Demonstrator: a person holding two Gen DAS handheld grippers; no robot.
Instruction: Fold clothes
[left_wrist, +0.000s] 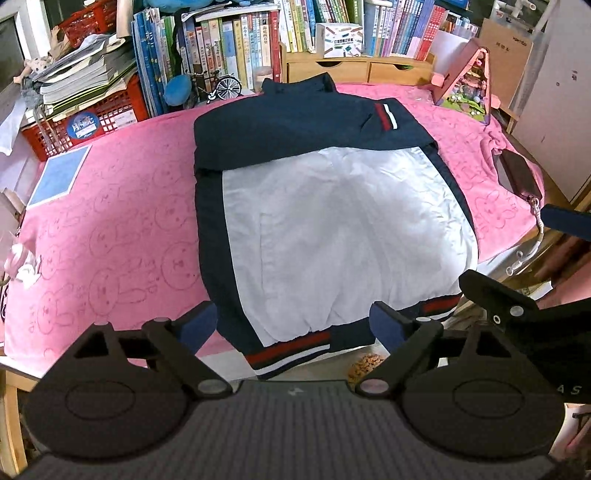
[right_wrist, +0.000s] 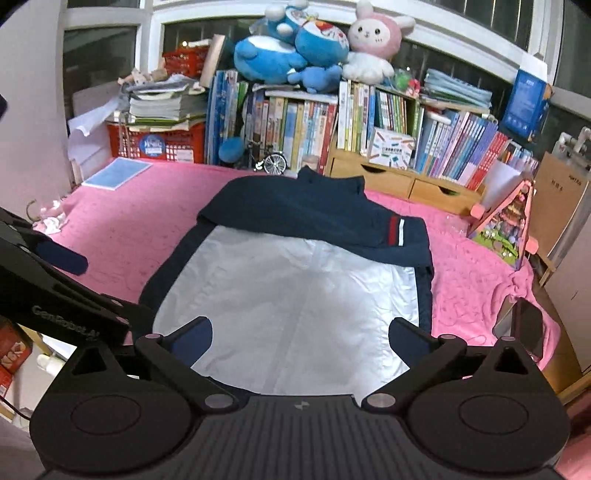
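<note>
A navy jacket (left_wrist: 332, 221) with a white back panel lies flat on the pink blanket (left_wrist: 122, 206). Its sleeves are folded across the top, and one striped cuff (left_wrist: 386, 116) shows at the upper right. The red, white and navy hem (left_wrist: 288, 352) hangs over the table's front edge. My left gripper (left_wrist: 293, 323) hovers above the hem, open, nothing between its fingers. My right gripper (right_wrist: 301, 338) hovers over the jacket (right_wrist: 295, 288) near the white panel's lower part, open and empty. The left gripper's body (right_wrist: 55, 291) shows at the left of the right wrist view.
Books, a red crate (left_wrist: 92, 114) and plush toys (right_wrist: 295, 44) line the back. A blue booklet (left_wrist: 59, 177) lies at the left, a pink toy house (left_wrist: 469, 85) at the back right, and a dark phone (left_wrist: 515, 171) at the right edge.
</note>
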